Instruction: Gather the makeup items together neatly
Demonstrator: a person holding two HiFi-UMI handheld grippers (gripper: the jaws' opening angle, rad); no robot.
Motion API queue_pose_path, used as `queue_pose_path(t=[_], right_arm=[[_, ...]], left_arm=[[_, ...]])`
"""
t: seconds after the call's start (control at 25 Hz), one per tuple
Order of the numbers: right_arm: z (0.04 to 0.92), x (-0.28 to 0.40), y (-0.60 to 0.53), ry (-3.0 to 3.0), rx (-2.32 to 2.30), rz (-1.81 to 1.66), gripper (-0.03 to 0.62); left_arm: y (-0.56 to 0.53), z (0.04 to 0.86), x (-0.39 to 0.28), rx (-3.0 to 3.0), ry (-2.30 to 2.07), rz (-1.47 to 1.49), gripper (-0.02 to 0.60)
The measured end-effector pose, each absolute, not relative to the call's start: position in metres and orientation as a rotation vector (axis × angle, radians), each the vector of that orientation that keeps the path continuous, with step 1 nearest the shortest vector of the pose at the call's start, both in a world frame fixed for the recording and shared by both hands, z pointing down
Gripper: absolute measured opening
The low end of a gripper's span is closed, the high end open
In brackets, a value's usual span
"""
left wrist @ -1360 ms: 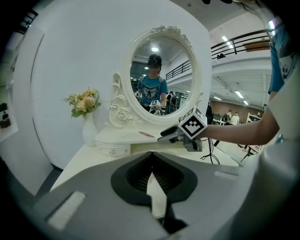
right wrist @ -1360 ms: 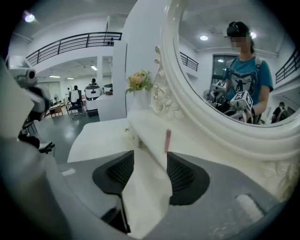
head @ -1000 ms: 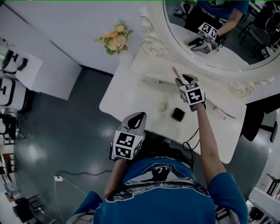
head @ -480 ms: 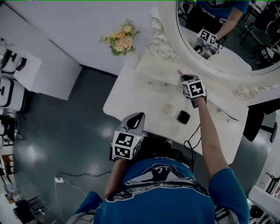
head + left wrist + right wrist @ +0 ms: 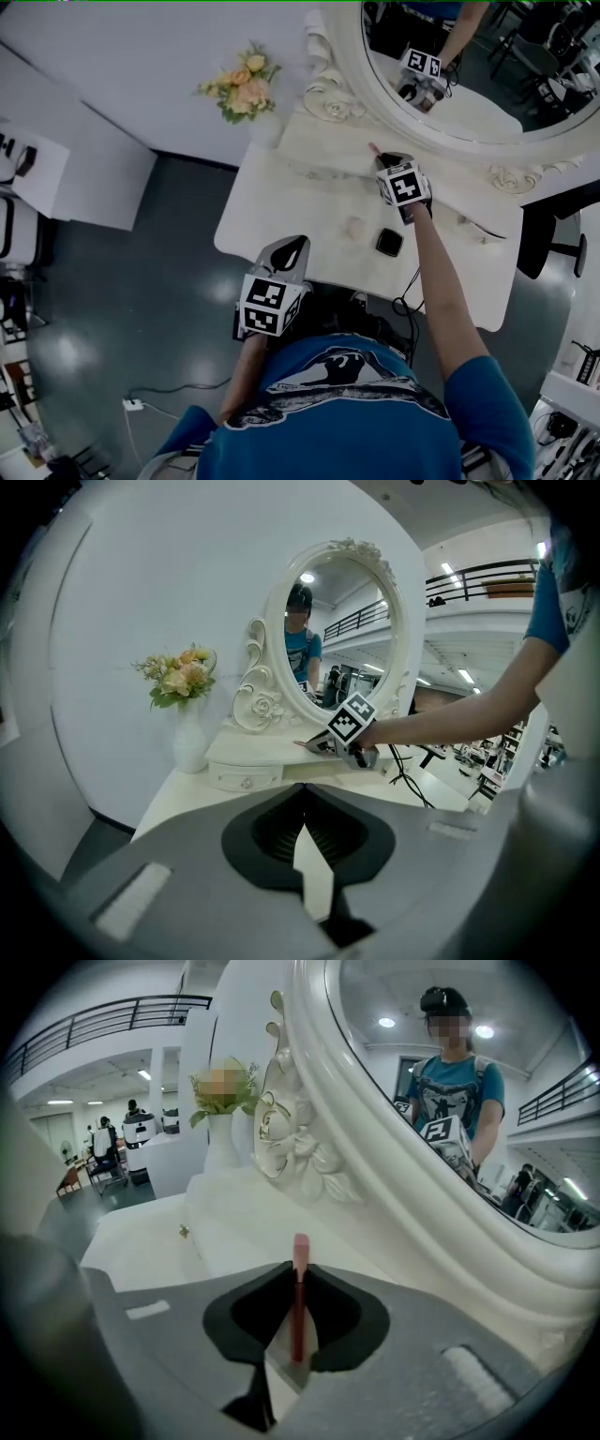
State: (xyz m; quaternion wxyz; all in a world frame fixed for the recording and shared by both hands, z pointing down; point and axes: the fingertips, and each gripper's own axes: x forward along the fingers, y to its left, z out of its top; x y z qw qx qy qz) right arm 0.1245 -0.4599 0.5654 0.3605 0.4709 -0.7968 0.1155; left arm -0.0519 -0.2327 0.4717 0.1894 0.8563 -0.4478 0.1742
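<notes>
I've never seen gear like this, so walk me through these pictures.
No robot here: a person holds a two-jaw gripper in each hand. The top-down picture comes from a camera on their head. The other two come from cameras riding on each gripper, looking along its jaws. Below is a white table with a mirror and flowers. On it lie a black compact and a pale round item. The right gripper has just been closing on a slim pink tube, near the mirror. The left gripper is shut and empty.
</notes>
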Motion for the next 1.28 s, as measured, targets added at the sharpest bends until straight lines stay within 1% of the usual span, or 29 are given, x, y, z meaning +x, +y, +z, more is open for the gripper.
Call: queue_pose_path(t=[0.12, 0.28, 0.6, 0.92, 1.28], right_arm=[[0.565, 0.13, -0.455, -2.028, 1.375, 0.404, 0.049], [0.565, 0.139, -0.433, -2.019, 1.446, 0.484, 0.049], [0.574, 0.182, -0.351, -2.047, 1.608, 0.711, 0.049], [0.609, 0.228, -0.275, -1.924, 1.68, 0.828, 0.049], [0.641, 0.259, -0.234, -1.825, 1.74, 0.937, 0.049]], left_arm=[[-0.233, 0.469, -0.049, 2.437, -1.221, 0.484, 0.015], [-0.233, 0.47, -0.044, 2.46, -1.168, 0.487, 0.015], [-0.227, 0.474, -0.022, 2.511, -1.04, 0.509, 0.015], [-0.217, 0.477, 0.016, 2.565, -0.912, 0.542, 0.015], [-0.204, 0.48, 0.041, 2.586, -0.863, 0.586, 0.015]])
